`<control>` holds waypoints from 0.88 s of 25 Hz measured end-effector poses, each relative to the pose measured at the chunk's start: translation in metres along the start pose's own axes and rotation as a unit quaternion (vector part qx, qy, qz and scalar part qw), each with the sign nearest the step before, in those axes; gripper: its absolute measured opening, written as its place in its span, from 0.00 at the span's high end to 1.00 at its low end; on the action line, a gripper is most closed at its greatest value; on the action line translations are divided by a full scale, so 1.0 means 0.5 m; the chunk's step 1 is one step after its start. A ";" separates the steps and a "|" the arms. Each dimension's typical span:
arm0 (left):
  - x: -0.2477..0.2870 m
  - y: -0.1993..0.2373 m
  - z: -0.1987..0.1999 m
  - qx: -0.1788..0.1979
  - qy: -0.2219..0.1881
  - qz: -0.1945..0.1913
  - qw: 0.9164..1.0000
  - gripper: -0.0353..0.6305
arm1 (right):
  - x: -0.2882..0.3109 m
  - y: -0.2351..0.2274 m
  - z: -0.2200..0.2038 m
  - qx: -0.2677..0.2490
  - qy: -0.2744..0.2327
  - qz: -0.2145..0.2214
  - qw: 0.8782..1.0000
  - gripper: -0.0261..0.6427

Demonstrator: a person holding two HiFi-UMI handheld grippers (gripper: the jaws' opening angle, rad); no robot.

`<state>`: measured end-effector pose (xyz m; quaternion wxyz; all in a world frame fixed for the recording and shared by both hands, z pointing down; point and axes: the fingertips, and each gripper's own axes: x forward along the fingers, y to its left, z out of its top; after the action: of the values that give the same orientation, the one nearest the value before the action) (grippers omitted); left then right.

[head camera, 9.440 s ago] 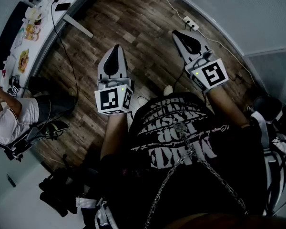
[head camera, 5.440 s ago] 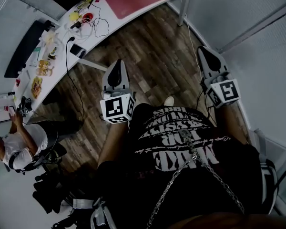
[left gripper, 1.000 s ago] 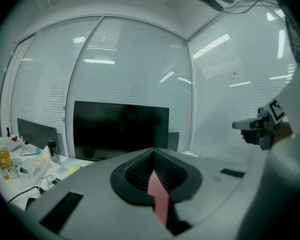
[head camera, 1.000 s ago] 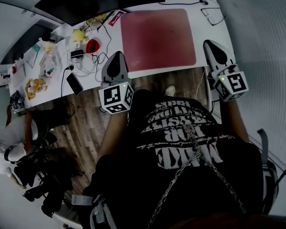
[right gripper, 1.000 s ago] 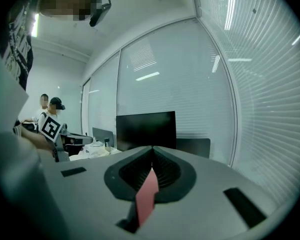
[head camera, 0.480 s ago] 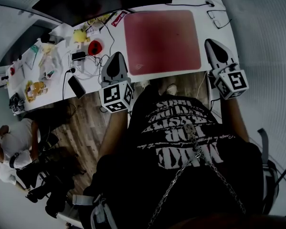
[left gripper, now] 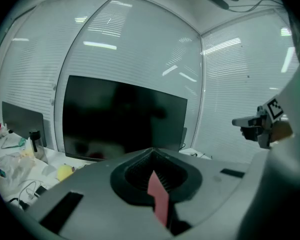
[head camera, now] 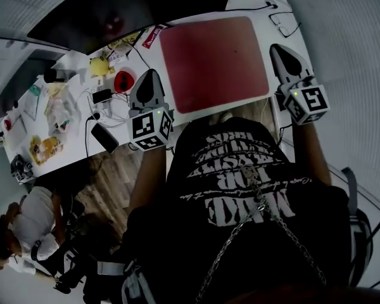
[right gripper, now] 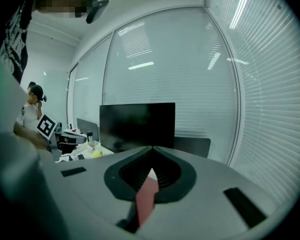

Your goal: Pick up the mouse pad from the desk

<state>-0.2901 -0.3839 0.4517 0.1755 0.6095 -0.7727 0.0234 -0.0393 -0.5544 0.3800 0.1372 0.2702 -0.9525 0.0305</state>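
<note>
On the white desk (head camera: 145, 56), a red mouse pad (head camera: 214, 62) lies flat between the left gripper (head camera: 150, 76) and right gripper (head camera: 280, 49), both closed and empty, apparently flanking it for lifting.

Looking down: the red mouse pad (head camera: 214, 62) lies flat on the white desk (head camera: 145, 65) in front of the dark monitor (head camera: 145, 5). Left claw (head camera: 151, 75) hovers just beside its left edge, right claw (head camera: 277, 47) just off its right edge, both pinched together and empty. Cables (head camera: 114, 100) and clutter spread out to the left
</note>
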 end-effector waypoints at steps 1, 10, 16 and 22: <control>0.010 0.005 -0.005 -0.003 0.003 -0.007 1.000 0.94 | 0.008 0.001 -0.001 -0.003 0.006 -0.004 1.000 0.96; 0.121 0.026 -0.144 -0.022 0.107 -0.028 0.994 0.94 | 0.109 -0.059 -0.133 0.004 0.113 -0.009 0.994 0.96; 0.216 0.031 -0.315 -0.054 0.208 -0.002 0.977 0.81 | 0.166 -0.142 -0.332 0.028 0.219 0.015 0.975 0.95; 0.274 0.044 -0.462 -0.070 0.309 0.022 0.948 0.67 | 0.228 -0.207 -0.519 0.071 0.326 0.033 0.942 0.72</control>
<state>-0.2818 -0.4486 0.7132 0.4477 0.5416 -0.6932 0.1604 -0.0146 -0.6659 0.6591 0.4193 0.2227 -0.8597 0.1885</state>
